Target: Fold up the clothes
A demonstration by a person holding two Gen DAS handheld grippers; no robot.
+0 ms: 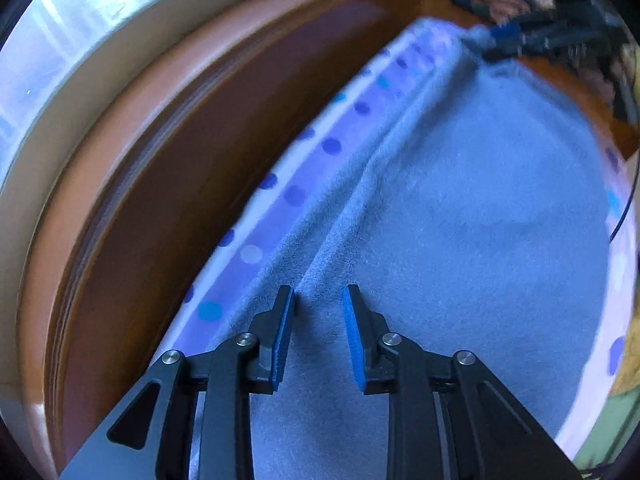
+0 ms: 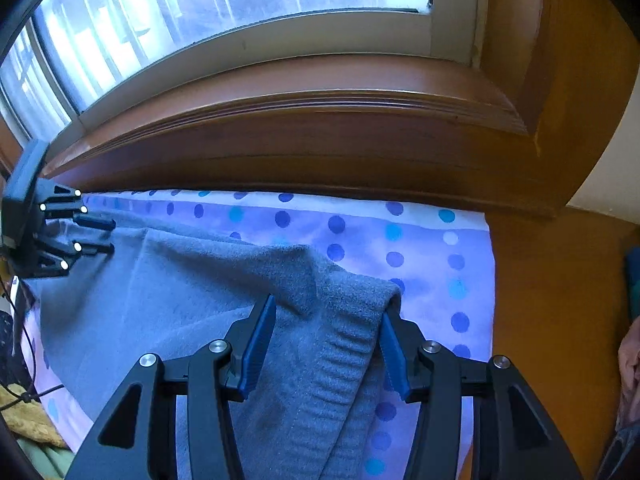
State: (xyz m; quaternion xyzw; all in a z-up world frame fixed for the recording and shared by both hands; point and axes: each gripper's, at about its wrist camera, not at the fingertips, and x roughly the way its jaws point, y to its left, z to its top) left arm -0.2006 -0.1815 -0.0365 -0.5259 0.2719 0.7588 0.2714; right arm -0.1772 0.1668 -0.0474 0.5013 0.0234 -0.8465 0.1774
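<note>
Far left in the right wrist view: yellow cloth (image 2: pixel 28 420) and a thin cable (image 2: pixel 34 360) off the edge of the dotted sheet (image 2: pixel 432 240). Just above: left tool (image 2: pixel 108 236), down at the left end of the grey sweater (image 2: pixel 180 280). In its own view, left tool (image 1: pixel 320 292) narrowly spread, pads clear of the fabric, with the end of a fold ridge just ahead of the gap. Across the back: window (image 2: pixel 200 8) and brown wooden sill (image 2: pixel 300 128), hard against the sheet's far edge. Sweater flat on the sheet, long axis left to right along the sill, ribbed hem at the right end turned toward the camera. Over that hem: right tool (image 2: pixel 329 306), spread wide, hem between the jaws, pinching nothing. Far right: bare brown wood (image 2: pixel 560 300) past the sheet.
</note>
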